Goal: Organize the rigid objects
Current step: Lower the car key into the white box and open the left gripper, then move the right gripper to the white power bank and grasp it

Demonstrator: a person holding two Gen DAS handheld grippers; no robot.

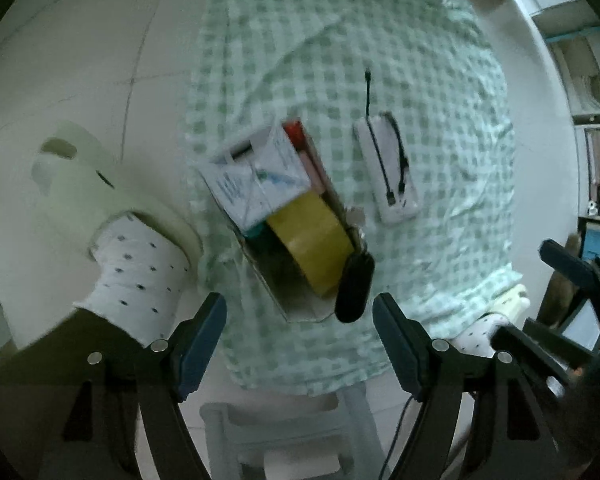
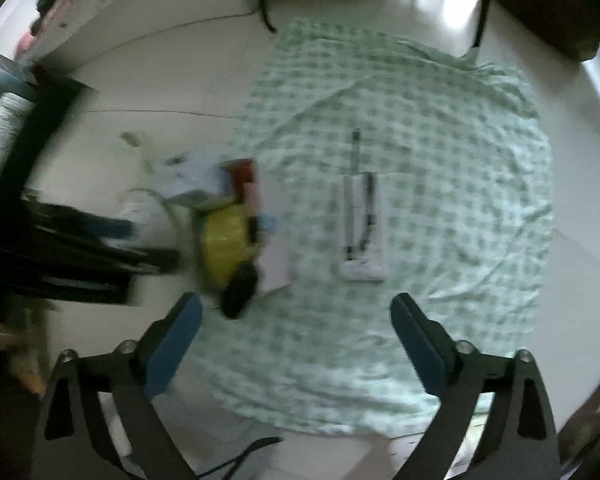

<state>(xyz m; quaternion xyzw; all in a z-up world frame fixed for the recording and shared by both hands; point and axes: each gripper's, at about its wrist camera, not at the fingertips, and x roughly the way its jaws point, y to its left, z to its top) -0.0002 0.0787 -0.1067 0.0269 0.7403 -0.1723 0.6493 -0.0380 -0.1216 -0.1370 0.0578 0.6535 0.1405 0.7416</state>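
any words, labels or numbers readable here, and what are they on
None can be read in either view.
White carton in the cardboard box: bluish print on its faces, too blurred to read.
White power bank on the checked cloth: no legible marking.
Yellow tape roll: no text visible.

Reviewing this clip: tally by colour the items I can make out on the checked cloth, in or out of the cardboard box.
Yellow: 1, tape roll
Black: 1, oval object at the box's near end
White: 2, printed carton and flat pack with black cable
Red: 1, partly hidden item
Total: 5
Deeper box contents are hidden.
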